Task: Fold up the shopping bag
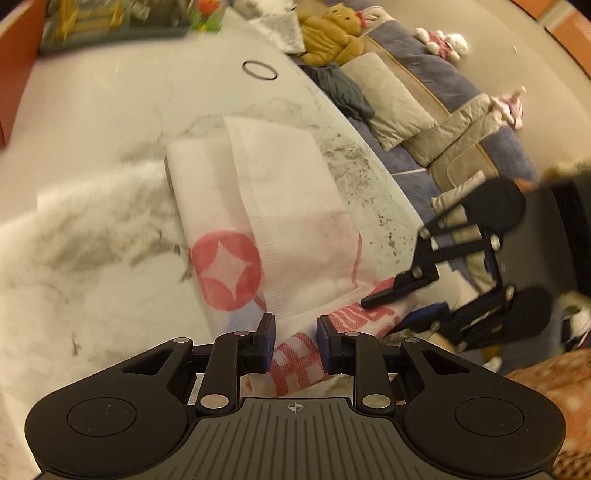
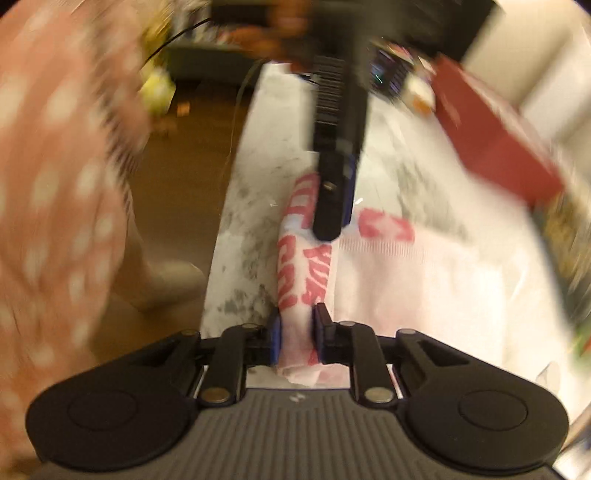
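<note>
Lying on the marble table (image 1: 92, 229), the bag (image 1: 266, 206) is white with red print and folded into a long strip that runs from mid-table to the near edge. Its near end is rolled into a tube along that edge.

Both tongs work this rolled end. The left gripper (image 1: 295, 341) straddles the roll, its jaws narrowly parted with the red-printed fabric between the blue pads; whether the pads press it cannot be told. The right gripper (image 2: 297, 334) has its jaws closed onto the roll, both pads (image 2: 275, 339) squeezing the fabric, further along the same edge, towards the table's right side.

A black ring (image 1: 259, 70) lies on the table towards its far edge. Beyond the right edge stands a sofa (image 1: 424, 92) with a teddy (image 1: 332, 33). The right view is motion-blurred; a dotted garment (image 2: 55, 184) fills its left side.
</note>
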### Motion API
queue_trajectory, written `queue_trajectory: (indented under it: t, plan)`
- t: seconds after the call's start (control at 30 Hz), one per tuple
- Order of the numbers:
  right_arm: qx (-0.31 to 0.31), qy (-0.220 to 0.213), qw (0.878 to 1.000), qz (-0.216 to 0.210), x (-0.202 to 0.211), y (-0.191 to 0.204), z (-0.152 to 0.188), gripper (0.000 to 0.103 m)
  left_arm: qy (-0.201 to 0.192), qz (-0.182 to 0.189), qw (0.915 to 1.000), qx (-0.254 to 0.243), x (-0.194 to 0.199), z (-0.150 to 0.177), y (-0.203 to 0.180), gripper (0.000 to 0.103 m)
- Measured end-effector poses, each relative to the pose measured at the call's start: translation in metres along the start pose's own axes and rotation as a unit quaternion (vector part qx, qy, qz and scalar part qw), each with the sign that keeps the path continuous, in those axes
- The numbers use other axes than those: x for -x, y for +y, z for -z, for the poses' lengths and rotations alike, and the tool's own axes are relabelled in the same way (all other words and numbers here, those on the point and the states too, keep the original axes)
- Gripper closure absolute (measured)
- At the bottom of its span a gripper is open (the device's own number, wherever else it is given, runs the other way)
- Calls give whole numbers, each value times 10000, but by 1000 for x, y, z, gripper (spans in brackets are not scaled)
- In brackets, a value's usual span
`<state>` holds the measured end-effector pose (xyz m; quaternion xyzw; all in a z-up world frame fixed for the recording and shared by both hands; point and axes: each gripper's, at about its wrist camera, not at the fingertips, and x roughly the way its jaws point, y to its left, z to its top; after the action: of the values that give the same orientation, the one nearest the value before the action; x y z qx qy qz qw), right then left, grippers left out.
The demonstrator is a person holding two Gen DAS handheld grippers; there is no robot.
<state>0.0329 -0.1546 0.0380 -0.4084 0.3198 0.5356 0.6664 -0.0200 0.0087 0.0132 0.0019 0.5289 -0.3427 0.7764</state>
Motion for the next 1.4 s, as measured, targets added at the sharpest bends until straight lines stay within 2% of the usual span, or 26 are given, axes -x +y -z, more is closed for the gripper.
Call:
queue_trajectory:
  t: [0.07, 0.17, 0.2, 0.3, 0.4, 0.5, 0.57, 0.63, 0.7, 0.73, 0.8, 0.93, 0.97, 1.03, 1.13, 1.17, 1.2, 1.27, 1.3, 1.33, 1.37, 1.4]
  plan:
    - [-792, -19, 9959, -445, 1, -21, -1, 86, -90, -132, 9998, -82, 3, -1, 0, 77]
    - [-2013, -85, 9730, -1125, -2, -55, 6, 86, -228, -396, 9986, 269, 11, -3, 17, 77]
    - [-2409, -110, 9614, -1322, -3, -65, 12, 86, -248, -542, 9978, 305, 12, -3, 21, 75]
    - [-3281, -213, 9278, -1763, -9, -84, 30, 86, -353, -583, 9977, 4, 14, -1, 18, 73]
    - [-3869, -332, 8977, -2083, -25, -102, 44, 86, -776, -768, 9936, -277, 28, -2, 9, 73]
    - [-4415, -449, 8644, -2364, -29, -112, 61, 87, -1082, -681, 9863, -1046, 40, -5, -16, 73]
    - [-4563, -463, 8532, -2484, -30, -114, 68, 88, -1026, -660, 9739, -1912, 41, -5, -40, 73]
    - [-4628, -422, 8465, -2598, -36, -118, 68, 88, -733, -717, 9591, -2637, 32, -4, -58, 73]
    - [-4650, -390, 8432, -2671, -41, -121, 67, 88, -408, -920, 9497, -2966, 19, -6, -65, 73]
    - [-4641, -379, 8431, -2690, -42, -122, 67, 88, -250, -1055, 9476, -3005, 13, -7, -65, 73]
    - [-4642, -372, 8426, -2705, -43, -122, 67, 88, -138, -1182, 9483, -2942, 6, -9, -62, 73]
    - [-4695, -402, 8399, -2695, -35, -120, 72, 89, -33, -968, 9717, -2156, 4, -25, -47, 73]
    - [-4681, -402, 8411, -2680, -36, -120, 71, 89, 24, -892, 9770, -1939, 1, -28, -42, 73]
    - [-4652, -399, 8437, -2648, -37, -119, 69, 89, 143, -860, 9801, -1783, -5, -32, -38, 73]
    - [-4401, -342, 8661, -2345, -30, -114, 59, 88, 334, -901, 9826, -1590, -11, -38, -38, 73]
    - [-4311, -321, 8736, -2236, -28, -113, 56, 85, 380, -880, 9843, -1482, -11, -40, -36, 73]
    - [-4095, -271, 8914, -1924, -19, -107, 50, 82, 433, -841, 9859, -1381, -12, -43, -33, 73]
    - [-3437, -122, 9330, -1059, -1, -88, 33, 67, 556, -756, 9879, -1238, -13, -46, -28, 73]
    - [-2953, -70, 9534, -617, 7, -72, 25, 65, 622, -714, 9885, -1181, -13, -48, -26, 73]
    - [-2446, -18, 9695, -170, 15, -57, 17, 65, 682, -677, 9889, -1132, -15, -51, -23, 73]
    - [-1671, 41, 9855, 293, 18, -34, 13, 66, 742, -639, 9893, -1082, -16, -53, -21, 73]
    - [-881, 100, 9932, 754, 21, -10, 9, 66, 786, -593, 9899, -1019, -16, -54, -19, 73]
